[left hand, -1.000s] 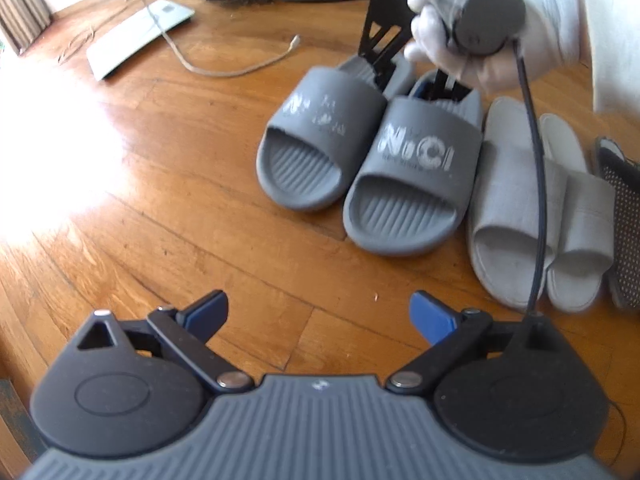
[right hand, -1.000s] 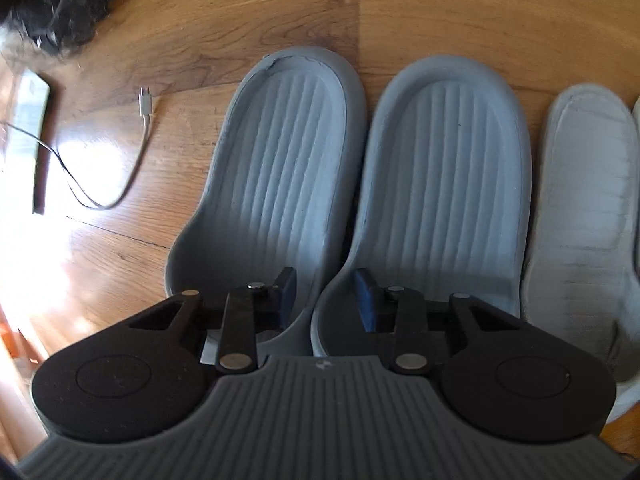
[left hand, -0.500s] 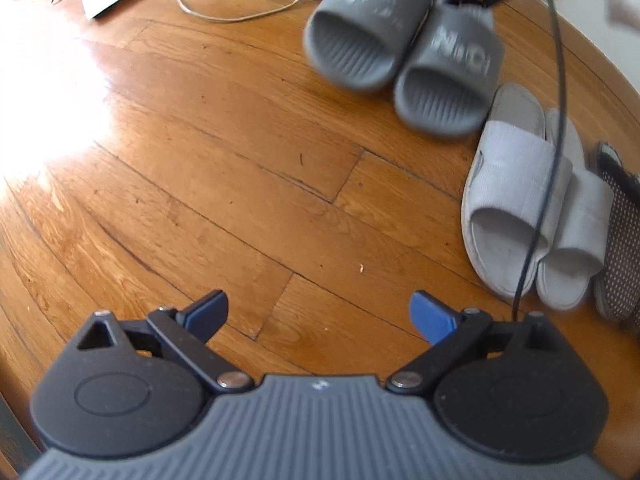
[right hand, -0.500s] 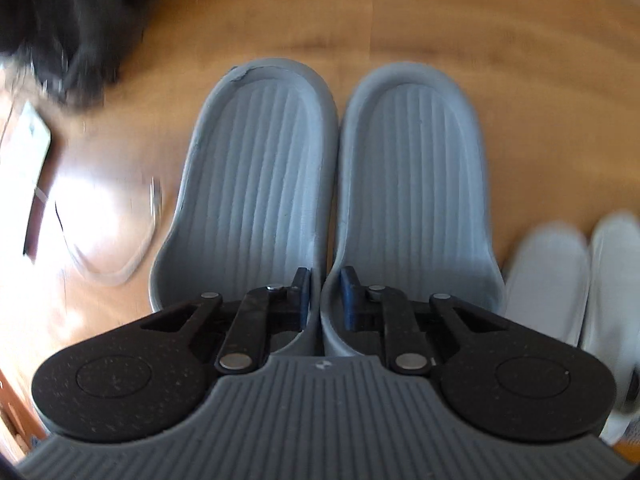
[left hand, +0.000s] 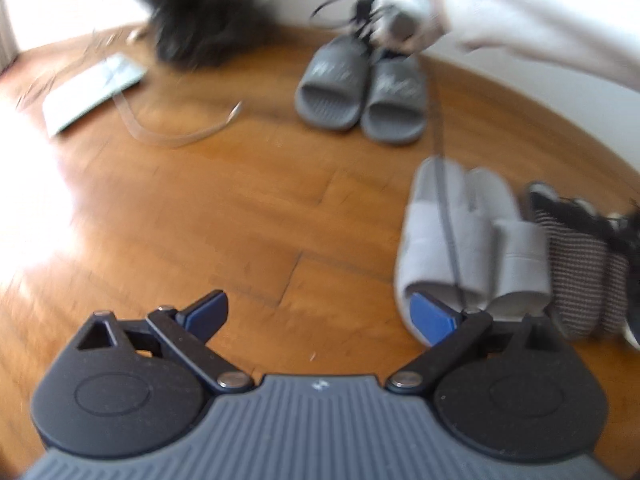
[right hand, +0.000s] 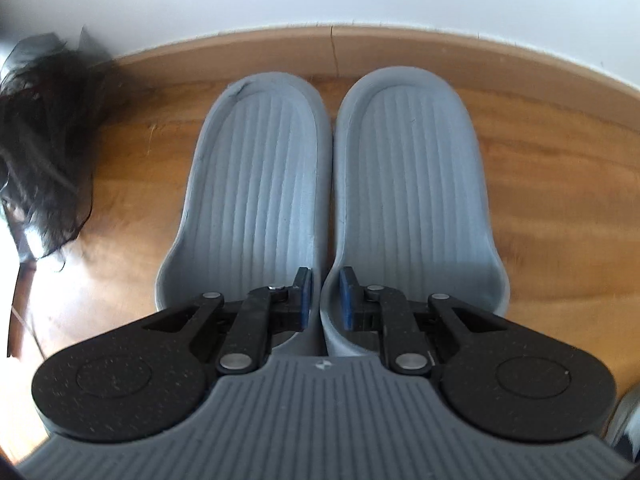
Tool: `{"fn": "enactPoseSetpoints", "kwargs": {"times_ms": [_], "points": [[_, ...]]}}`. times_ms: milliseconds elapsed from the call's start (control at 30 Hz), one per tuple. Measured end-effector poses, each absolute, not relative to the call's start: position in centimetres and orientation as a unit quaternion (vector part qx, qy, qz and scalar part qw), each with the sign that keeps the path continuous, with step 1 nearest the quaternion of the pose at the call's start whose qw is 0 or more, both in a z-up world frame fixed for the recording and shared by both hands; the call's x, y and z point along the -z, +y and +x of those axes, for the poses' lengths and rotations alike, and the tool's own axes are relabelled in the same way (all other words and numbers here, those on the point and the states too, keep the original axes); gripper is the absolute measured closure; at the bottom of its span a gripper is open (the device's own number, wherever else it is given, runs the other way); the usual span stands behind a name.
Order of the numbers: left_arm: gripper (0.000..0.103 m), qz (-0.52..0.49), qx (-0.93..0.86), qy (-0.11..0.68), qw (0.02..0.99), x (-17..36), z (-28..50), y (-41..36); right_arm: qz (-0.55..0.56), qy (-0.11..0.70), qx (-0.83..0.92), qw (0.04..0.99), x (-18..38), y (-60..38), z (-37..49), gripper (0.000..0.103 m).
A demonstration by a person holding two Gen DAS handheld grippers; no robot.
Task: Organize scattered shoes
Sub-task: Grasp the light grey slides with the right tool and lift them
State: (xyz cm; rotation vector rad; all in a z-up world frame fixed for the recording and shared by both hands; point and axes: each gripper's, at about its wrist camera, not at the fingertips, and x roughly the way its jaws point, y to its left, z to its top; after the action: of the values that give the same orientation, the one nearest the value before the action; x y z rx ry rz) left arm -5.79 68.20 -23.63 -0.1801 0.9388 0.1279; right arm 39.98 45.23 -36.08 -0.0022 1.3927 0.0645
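Two dark grey slides (right hand: 332, 208) sit side by side by the skirting board, and my right gripper (right hand: 325, 298) is shut on their two inner side walls, pinched together. In the left wrist view the same grey slides (left hand: 362, 90) show far off under a white-gloved hand (left hand: 408, 8) holding that gripper. A pair of light grey slippers (left hand: 460, 240) lies to the right, with striped dark slippers (left hand: 580, 264) beside them. My left gripper (left hand: 320, 312) hangs open over bare wooden floor, nothing between its fingers.
A white wall and wooden skirting (right hand: 332, 48) run just beyond the grey slides. A black fuzzy heap (right hand: 44, 144) lies to their left. A flat white device (left hand: 92, 88) and a loose cable (left hand: 176, 132) lie on the floor at left. A dark cord (left hand: 444, 200) hangs over the light slippers.
My right gripper has shut on the grey slides' inner walls and carried the pair away from the light slippers to the wall. My left gripper has tilted up and drawn back.
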Motion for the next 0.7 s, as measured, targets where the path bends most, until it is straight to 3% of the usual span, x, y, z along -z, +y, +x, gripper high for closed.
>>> {"fn": "enactPoseSetpoints", "kwargs": {"times_ms": [367, 533, 667, 700], "points": [[0.005, -0.023, 0.001, 0.416, 0.909, 22.4, -6.6, 65.5, 0.042, 0.624, -0.013, 0.78, 39.8, 46.0, 45.6, 0.088], [0.005, -0.038, -0.012, 0.42, 0.907, 22.0, -5.7, 66.5, 0.076, 0.605, -0.087, 0.787, 36.0, 45.6, 44.1, 0.064], [0.005, -0.054, -0.006, 0.4, 0.915, 21.8, -4.0, 67.5, 0.122, 0.594, -0.141, 0.783, 31.1, 42.6, 39.9, 0.061], [0.005, -0.054, -0.001, 0.399, 0.915, 21.9, -2.9, 67.5, 0.133, 0.593, -0.143, 0.781, 30.7, 42.7, 39.6, 0.054]]}}
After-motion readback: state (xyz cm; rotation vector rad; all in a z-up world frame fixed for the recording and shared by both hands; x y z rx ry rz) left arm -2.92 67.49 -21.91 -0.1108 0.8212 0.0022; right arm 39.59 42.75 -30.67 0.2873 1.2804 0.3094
